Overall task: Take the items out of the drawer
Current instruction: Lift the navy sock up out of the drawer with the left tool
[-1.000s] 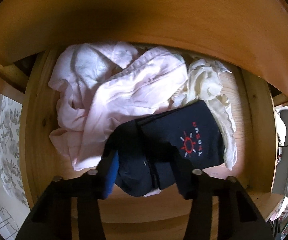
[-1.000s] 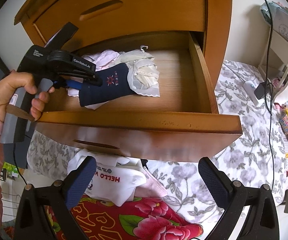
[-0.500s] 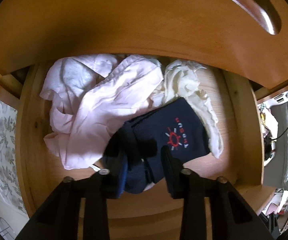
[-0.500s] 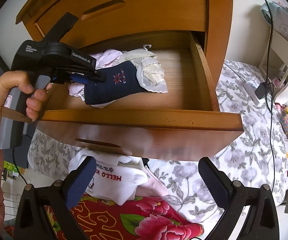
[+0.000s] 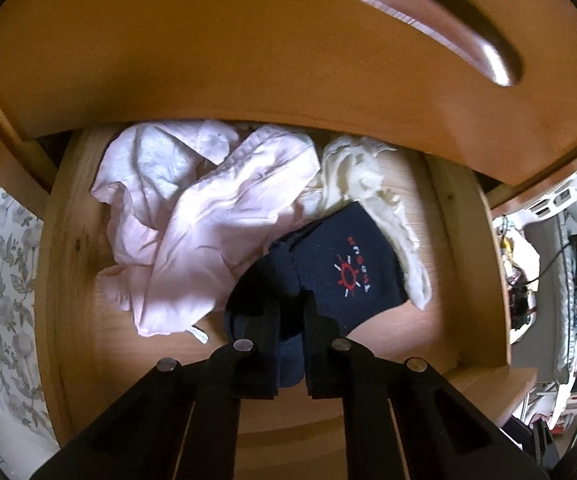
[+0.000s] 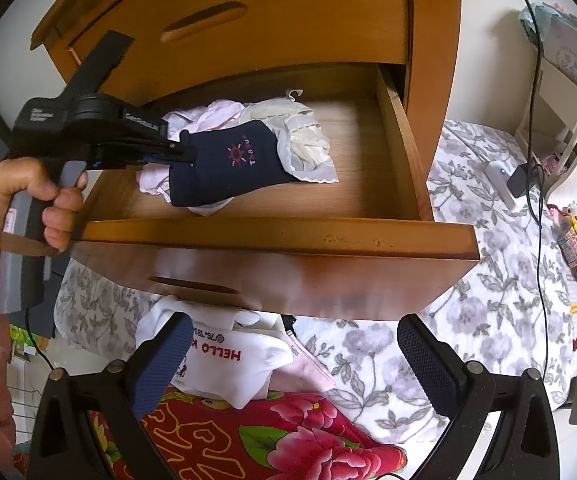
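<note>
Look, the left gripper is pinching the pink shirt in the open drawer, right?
Not quite. The left gripper is pinching the navy sock, not the pink shirt, which lies beside it in the open drawer. The left wrist view shows it.

From just behind the left claw (image 5: 290, 312), the open wooden drawer (image 5: 60, 264) is viewed steeply downward and at close range, the drawer filling the picture ahead of the claw. From behind the right claw (image 6: 288, 356), held lower and farther back, the same drawer (image 6: 272, 236) is seen over its front panel. The navy sock with a red sun emblem (image 5: 344, 272) (image 6: 232, 168) and the left claw (image 6: 186, 152) are shared by both views.
</note>
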`<state>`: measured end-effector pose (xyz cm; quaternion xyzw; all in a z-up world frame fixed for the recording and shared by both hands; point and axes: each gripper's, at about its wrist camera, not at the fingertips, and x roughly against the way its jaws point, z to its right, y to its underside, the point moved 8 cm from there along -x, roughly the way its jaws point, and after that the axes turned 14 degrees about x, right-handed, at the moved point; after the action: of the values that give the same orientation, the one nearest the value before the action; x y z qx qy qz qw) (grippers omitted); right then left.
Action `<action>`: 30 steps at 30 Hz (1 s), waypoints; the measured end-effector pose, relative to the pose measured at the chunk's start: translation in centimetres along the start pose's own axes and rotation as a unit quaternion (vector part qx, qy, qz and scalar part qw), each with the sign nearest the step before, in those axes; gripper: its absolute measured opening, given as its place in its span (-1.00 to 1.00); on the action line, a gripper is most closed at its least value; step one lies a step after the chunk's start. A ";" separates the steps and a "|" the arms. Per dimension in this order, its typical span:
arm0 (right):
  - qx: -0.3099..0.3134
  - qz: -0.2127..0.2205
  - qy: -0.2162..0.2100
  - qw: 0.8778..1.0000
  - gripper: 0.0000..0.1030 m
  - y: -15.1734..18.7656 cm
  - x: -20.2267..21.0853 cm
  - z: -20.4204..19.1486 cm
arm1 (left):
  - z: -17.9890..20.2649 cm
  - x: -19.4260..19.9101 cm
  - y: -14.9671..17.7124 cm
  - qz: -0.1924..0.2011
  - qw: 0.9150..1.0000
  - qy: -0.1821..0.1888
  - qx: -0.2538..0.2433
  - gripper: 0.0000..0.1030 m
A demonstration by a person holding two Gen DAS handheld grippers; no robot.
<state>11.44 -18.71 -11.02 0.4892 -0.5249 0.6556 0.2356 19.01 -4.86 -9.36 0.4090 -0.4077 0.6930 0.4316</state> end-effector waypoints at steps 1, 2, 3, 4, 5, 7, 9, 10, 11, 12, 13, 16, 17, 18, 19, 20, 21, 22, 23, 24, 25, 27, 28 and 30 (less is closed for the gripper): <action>0.000 0.001 0.001 1.000 1.00 0.0 0.1 0.0 | -0.3 0.7 0.2 0.003 1.000 0.006 0.000 -0.84; 0.000 0.001 0.001 1.000 1.00 0.0 0.2 0.0 | -0.4 1.2 0.5 0.006 1.000 0.012 0.001 -0.84; -0.001 0.002 0.002 1.000 1.00 0.0 0.3 0.0 | -0.5 1.8 0.8 0.010 1.000 0.020 0.003 -0.84; 0.000 0.003 0.002 1.000 1.00 0.0 0.4 0.0 | -0.7 2.5 1.0 0.013 1.000 0.027 0.004 -0.84; 0.000 0.004 0.003 1.000 1.00 0.0 0.6 0.0 | -0.8 3.2 1.2 0.018 0.999 0.036 0.006 -0.84; 0.002 0.005 0.004 1.000 1.00 0.0 0.7 -0.1 | -0.5 4.2 1.1 0.025 0.999 0.048 0.009 -0.84; 0.004 0.007 0.004 1.000 1.00 0.0 1.0 -0.3 | -0.5 5.3 1.5 0.033 0.997 0.062 0.012 -0.84; 0.005 0.007 0.004 1.000 1.00 0.0 1.1 -0.4 | -0.6 5.9 1.8 0.037 0.997 0.069 0.014 -0.84; 0.006 0.008 0.005 1.000 1.00 0.0 1.3 -0.5 | -0.6 6.6 2.0 0.041 0.996 0.077 0.015 -0.84; 0.007 0.009 0.006 1.000 1.00 0.1 1.4 -0.6 | -0.6 7.1 1.9 0.046 0.995 0.084 0.017 -0.84; 0.007 0.011 0.007 1.000 1.00 0.1 1.6 -0.7 | -0.6 7.5 1.9 0.051 0.995 0.089 0.018 -0.84; 0.008 0.014 0.010 1.000 1.00 0.1 2.0 -0.8 | -0.2 9.2 1.7 0.063 0.992 0.103 0.021 -0.84; 0.008 0.014 0.011 1.000 1.00 0.1 2.1 -0.9 | -0.3 9.7 1.7 0.066 0.992 0.108 0.023 -0.84; 0.008 0.015 0.012 1.000 1.00 0.2 2.3 -0.9 | -0.4 10.3 1.8 0.070 0.991 0.113 0.026 -0.84; 0.009 0.016 0.012 1.000 1.00 0.2 2.4 -1.0 | -0.7 10.9 1.9 0.075 0.990 0.116 0.028 -0.84; 0.010 0.016 0.012 1.000 1.00 0.2 2.5 -1.1 | -1.0 11.6 2.0 0.080 0.989 0.116 0.032 -0.84; 0.010 0.017 0.012 1.000 1.00 0.2 2.6 -1.2 | -0.5 11.2 2.0 0.084 0.989 0.116 0.034 -0.84; 0.011 0.017 0.012 1.000 1.00 0.2 2.7 -1.2 | -0.3 10.8 2.0 0.088 0.988 0.117 0.036 -0.84; 0.012 0.018 0.012 1.000 1.00 0.2 2.7 -1.3 | -0.3 11.1 2.0 0.092 0.988 0.120 0.038 -0.84; 0.013 0.018 0.012 1.000 1.00 0.3 2.8 -1.4 | -0.4 11.5 2.2 0.097 0.987 0.123 0.040 -0.84; 0.014 0.019 0.012 1.000 1.00 0.3 2.9 -1.5 | -0.4 11.9 2.3 0.101 0.986 0.126 0.041 -0.84; 0.016 0.020 0.013 1.000 1.00 0.2 3.1 -1.7 | -0.5 12.8 2.5 0.109 0.984 0.131 0.043 -0.84; 0.017 0.021 0.014 1.000 1.00 0.2 3.2 -1.8 | -0.6 13.3 2.6 0.113 0.984 0.134 0.044 -0.84; 0.018 0.023 0.015 0.999 1.00 0.2 3.5 -1.9 | -0.6 14.2 2.8 0.122 0.981 0.142 0.045 -0.84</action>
<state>9.07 -17.76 -8.00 0.4718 -0.5202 0.6773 0.2193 12.10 -1.44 2.86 0.2728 -0.3580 0.8088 0.3785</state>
